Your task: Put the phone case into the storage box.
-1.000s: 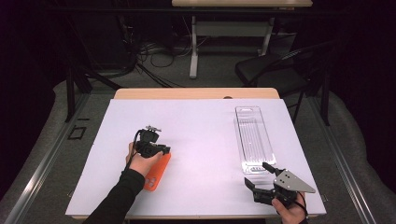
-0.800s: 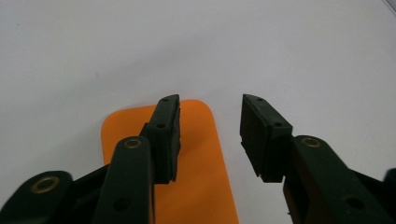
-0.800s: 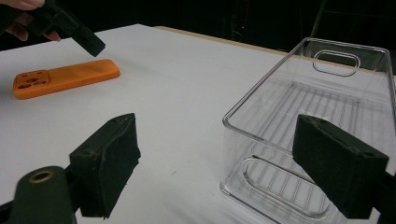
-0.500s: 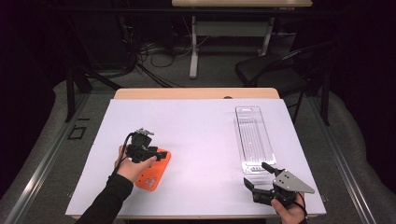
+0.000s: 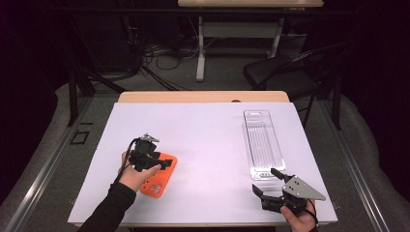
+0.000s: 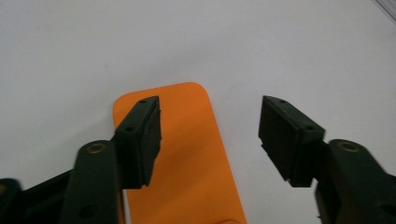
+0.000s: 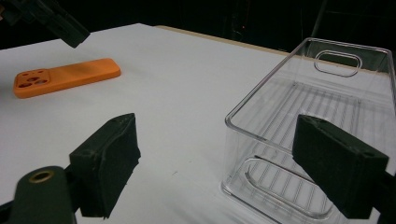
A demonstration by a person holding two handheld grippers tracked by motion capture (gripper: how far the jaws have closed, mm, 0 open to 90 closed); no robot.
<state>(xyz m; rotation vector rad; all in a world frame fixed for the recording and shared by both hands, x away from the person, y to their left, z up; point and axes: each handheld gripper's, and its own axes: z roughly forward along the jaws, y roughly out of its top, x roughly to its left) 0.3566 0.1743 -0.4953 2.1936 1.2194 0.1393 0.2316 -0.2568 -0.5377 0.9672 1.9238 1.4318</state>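
An orange phone case [image 5: 157,180] lies flat on the white table, camera cutouts toward the near edge. My left gripper [image 5: 167,163] hovers just above its far end. In the left gripper view the case [image 6: 187,177] lies below the gripper [image 6: 210,116], whose jaws have just been opening; the pads touch nothing. My right gripper [image 5: 266,182] rests open at the near right, by the near end of a clear plastic bin [image 5: 263,142]. The right gripper view has the bin [image 7: 303,116] ahead of the gripper [image 7: 219,158] and the case [image 7: 65,77] far left.
The white table top [image 5: 208,140] spreads between the case and the bin. A wooden strip [image 5: 203,96] edges its far side. Beyond it stand a dark chair [image 5: 285,72] and table legs on the floor.
The left gripper let go of the orange case, which now lies flat, and its jaws spread apart. The left hand shifted slightly left and rose. The right gripper stayed still.
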